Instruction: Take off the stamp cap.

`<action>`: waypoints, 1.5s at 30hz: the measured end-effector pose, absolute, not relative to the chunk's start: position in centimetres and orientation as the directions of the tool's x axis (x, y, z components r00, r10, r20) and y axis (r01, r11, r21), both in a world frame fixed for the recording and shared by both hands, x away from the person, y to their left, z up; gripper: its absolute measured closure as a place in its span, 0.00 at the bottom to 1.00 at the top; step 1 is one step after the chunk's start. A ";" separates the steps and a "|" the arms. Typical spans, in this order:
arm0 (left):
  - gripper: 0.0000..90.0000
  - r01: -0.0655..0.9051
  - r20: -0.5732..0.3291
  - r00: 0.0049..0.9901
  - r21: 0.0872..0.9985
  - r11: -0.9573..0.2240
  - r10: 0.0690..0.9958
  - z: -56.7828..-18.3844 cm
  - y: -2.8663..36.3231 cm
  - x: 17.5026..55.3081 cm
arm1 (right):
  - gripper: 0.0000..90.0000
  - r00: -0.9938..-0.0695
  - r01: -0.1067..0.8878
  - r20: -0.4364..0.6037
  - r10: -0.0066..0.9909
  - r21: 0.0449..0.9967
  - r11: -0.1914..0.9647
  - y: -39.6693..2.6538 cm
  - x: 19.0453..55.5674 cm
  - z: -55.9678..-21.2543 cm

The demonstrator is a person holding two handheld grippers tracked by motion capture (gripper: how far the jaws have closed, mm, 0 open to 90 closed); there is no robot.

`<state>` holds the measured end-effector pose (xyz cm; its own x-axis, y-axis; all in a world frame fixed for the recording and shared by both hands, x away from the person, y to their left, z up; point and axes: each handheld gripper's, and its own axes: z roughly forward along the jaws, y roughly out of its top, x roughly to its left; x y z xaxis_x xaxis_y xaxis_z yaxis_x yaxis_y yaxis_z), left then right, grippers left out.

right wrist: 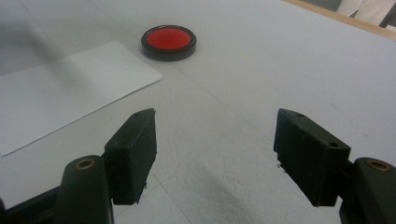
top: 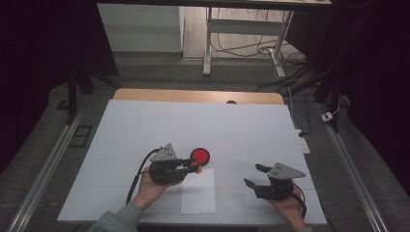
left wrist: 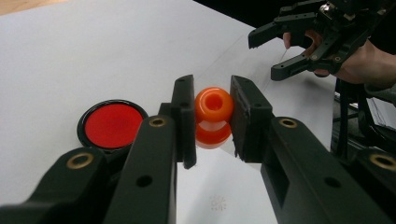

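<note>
Orange spool-shaped piece, glossy, waisted, hole through top, clamped between left gripper pads just above white table; red disc in black rim just beside; right gripper wide, empty.

Orange knob, red black-rimmed disc, white paper sheet

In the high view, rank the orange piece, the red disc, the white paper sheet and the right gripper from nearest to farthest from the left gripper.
1. Orange piece: clamped in the left gripper.
2. Red disc: just beyond the jaws.
3. White paper sheet: just below; too close to call against the disc.
4. Right gripper: far right.
</note>
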<state>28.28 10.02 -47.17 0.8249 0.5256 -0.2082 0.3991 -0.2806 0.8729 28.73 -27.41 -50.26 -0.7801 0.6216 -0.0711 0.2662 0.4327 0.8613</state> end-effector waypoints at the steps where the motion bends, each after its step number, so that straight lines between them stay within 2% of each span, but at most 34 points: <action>1: 0.80 0.399 -0.208 0.825 0.873 -0.280 0.526 -47.2 10.0 28.3 | 0.33 -0.782 0.265 -0.068 0.619 0.863 0.429 -27.3 28.7 -50.3; 45: 0.80 0.401 -0.204 0.822 0.870 -0.287 0.532 -47.3 10.0 28.4 | 0.34 -0.871 0.180 -0.078 0.485 0.869 0.462 -19.5 28.7 -49.3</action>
<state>28.44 10.02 -47.31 0.8220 0.5318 -0.2037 0.4014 -0.2874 0.8696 28.67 -19.55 -49.33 -0.8710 0.4850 -0.0778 0.1795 0.4617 0.8687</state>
